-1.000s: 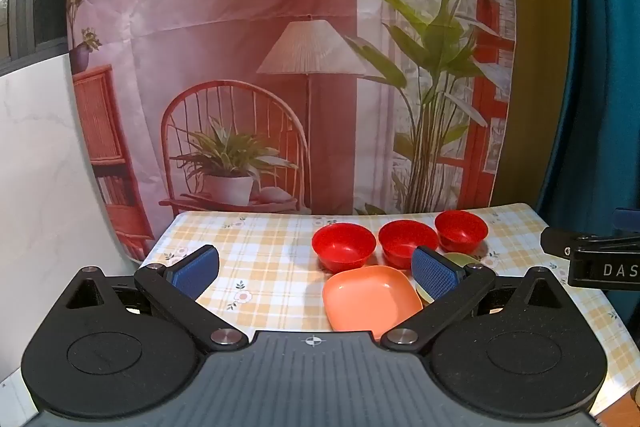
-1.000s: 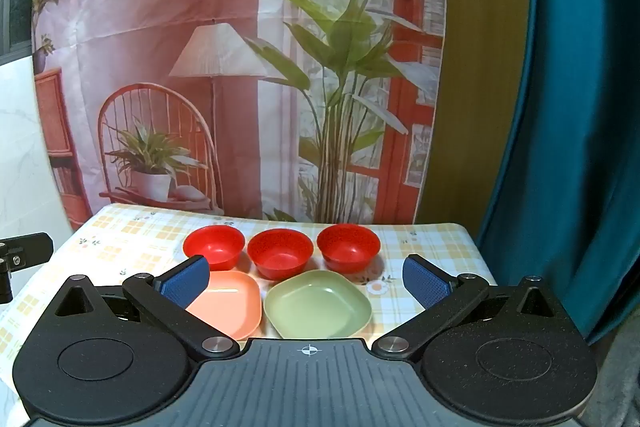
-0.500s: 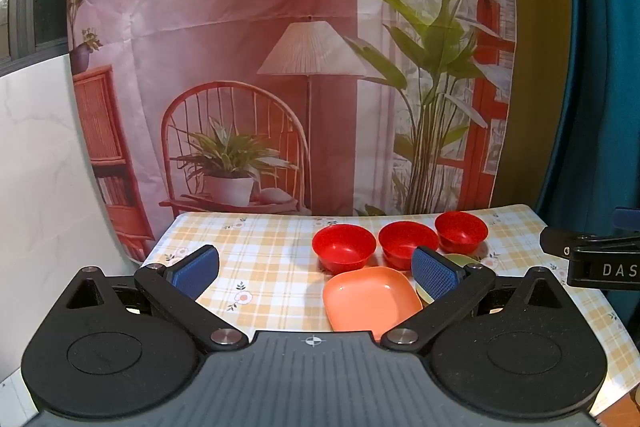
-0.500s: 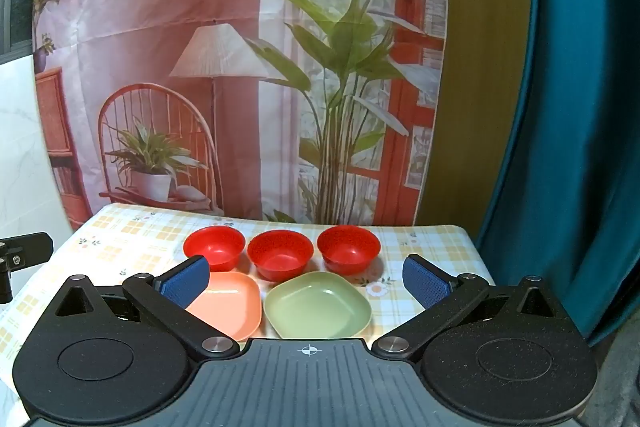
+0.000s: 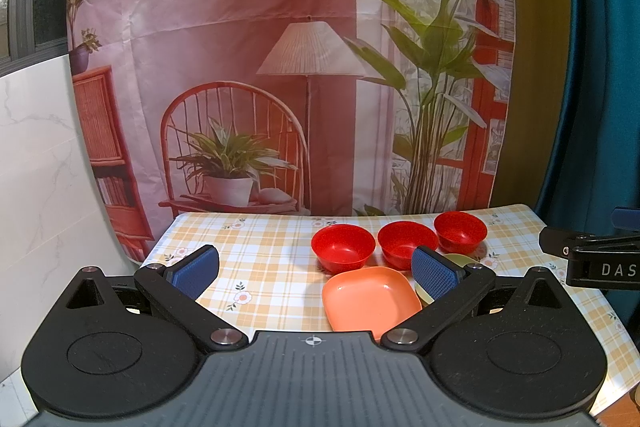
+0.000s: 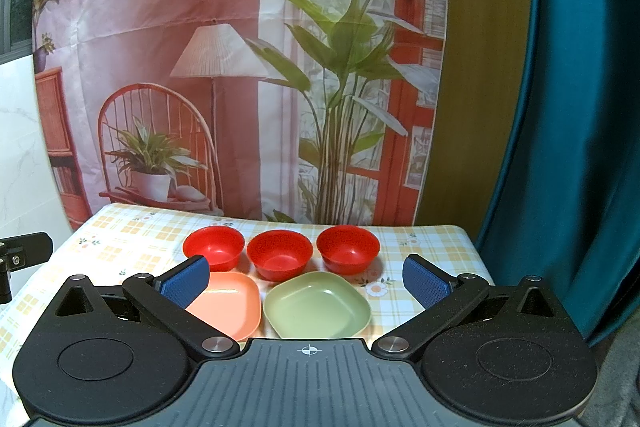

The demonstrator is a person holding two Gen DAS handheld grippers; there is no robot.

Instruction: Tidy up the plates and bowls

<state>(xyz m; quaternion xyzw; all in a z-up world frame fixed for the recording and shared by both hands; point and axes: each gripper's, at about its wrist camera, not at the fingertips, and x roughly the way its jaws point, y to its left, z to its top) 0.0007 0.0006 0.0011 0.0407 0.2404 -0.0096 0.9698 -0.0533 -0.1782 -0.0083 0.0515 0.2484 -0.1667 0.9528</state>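
While held above the near edge of the table (image 6: 432, 239), left gripper (image 5: 314, 267) spread wide, nothing between its blue pads (image 5: 194, 267). Right gripper (image 6: 306, 279) likewise spread wide, holding nothing, pads (image 6: 426, 283) well apart.

Three red bowls in a row across the checked tablecloth (image 5: 260, 247): left bowl (image 6: 213, 248), middle bowl (image 6: 279, 254), right bowl (image 6: 347, 249), all upright, just beside one another. In front of them, two squarish plates side by side: orange plate (image 6: 228, 303) on the left, green plate (image 6: 317, 305) on the right, edges near each other (touching or not, could not tell).

From the left wrist view: same bowls seen at right of centre (image 5: 343, 247), (image 5: 406, 243), (image 5: 460, 231); orange plate (image 5: 370, 297) just in front of the first two; green plate (image 5: 456, 261) mostly hidden behind the right pad. Part of the other gripper's black body poking in at the right edge (image 5: 592, 261).

Behind the table: printed backdrop (image 6: 200, 67) with lamp, chair and plants; teal curtain (image 6: 568, 107) on the right; white marbled wall (image 5: 36, 167) on the left.
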